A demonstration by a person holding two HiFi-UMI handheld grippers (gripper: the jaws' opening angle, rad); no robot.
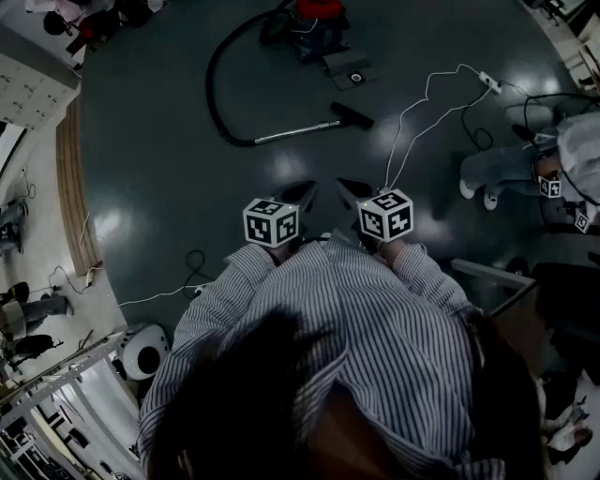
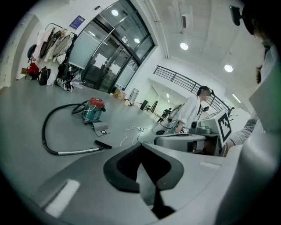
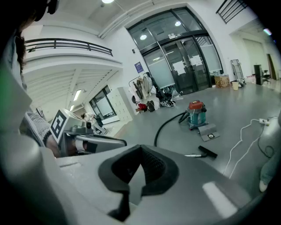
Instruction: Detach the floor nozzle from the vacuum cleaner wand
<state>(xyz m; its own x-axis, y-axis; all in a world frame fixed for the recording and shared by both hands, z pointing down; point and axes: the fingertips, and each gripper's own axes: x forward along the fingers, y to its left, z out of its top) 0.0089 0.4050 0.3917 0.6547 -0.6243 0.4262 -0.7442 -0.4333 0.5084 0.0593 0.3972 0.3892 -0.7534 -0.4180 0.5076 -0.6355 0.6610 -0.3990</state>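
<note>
A vacuum cleaner with a red lid [image 1: 317, 19] stands far off on the grey floor. Its black hose [image 1: 217, 84] loops round to a silver wand [image 1: 295, 132] that lies flat and ends in a black floor nozzle [image 1: 352, 115]. The nozzle [image 2: 103, 144] and wand [image 2: 79, 152] also show in the left gripper view, and the nozzle [image 3: 207, 152] in the right gripper view. My left gripper [image 1: 306, 195] and right gripper [image 1: 350, 192] are held side by side in front of me, well short of the nozzle. Both are shut with nothing in them.
A grey flat plate [image 1: 347, 67] lies beside the vacuum. A white cable [image 1: 422, 103] with a power strip [image 1: 489, 82] runs across the floor at right. A seated person [image 1: 525, 164] is at the far right. A wooden floor strip [image 1: 70, 178] borders the left.
</note>
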